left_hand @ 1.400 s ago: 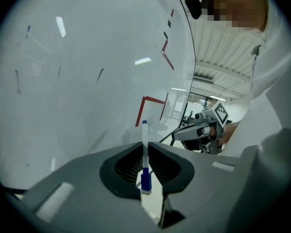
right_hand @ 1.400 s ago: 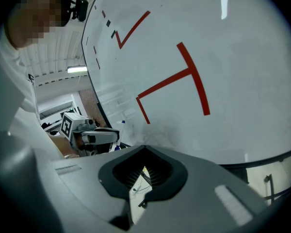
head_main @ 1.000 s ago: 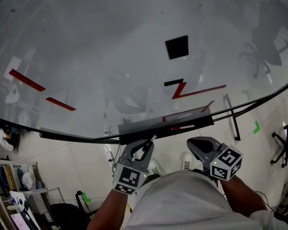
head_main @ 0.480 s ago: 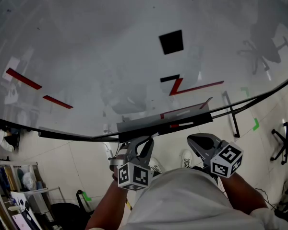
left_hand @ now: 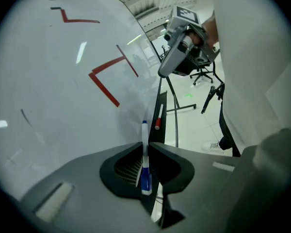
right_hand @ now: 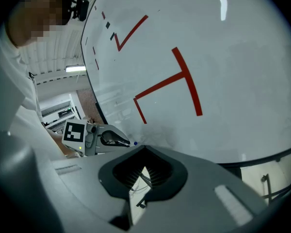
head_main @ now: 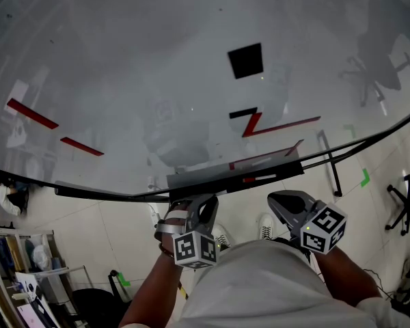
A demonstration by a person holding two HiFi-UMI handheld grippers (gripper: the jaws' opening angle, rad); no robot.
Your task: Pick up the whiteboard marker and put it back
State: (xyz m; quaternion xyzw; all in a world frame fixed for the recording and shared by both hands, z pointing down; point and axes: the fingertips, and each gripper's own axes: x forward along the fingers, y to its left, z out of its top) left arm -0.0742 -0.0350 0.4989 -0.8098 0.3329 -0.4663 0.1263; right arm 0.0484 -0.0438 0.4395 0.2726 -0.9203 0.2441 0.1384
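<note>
Left gripper [left_hand: 145, 144] clamped, right gripper [right_hand: 144, 148] closed

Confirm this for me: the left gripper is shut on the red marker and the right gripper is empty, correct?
Not quite. The left gripper is shut on the blue marker, not the red one. The left gripper view shows this, with the red marker lying beyond it on the whiteboard tray. The right gripper is indeed empty.
</note>
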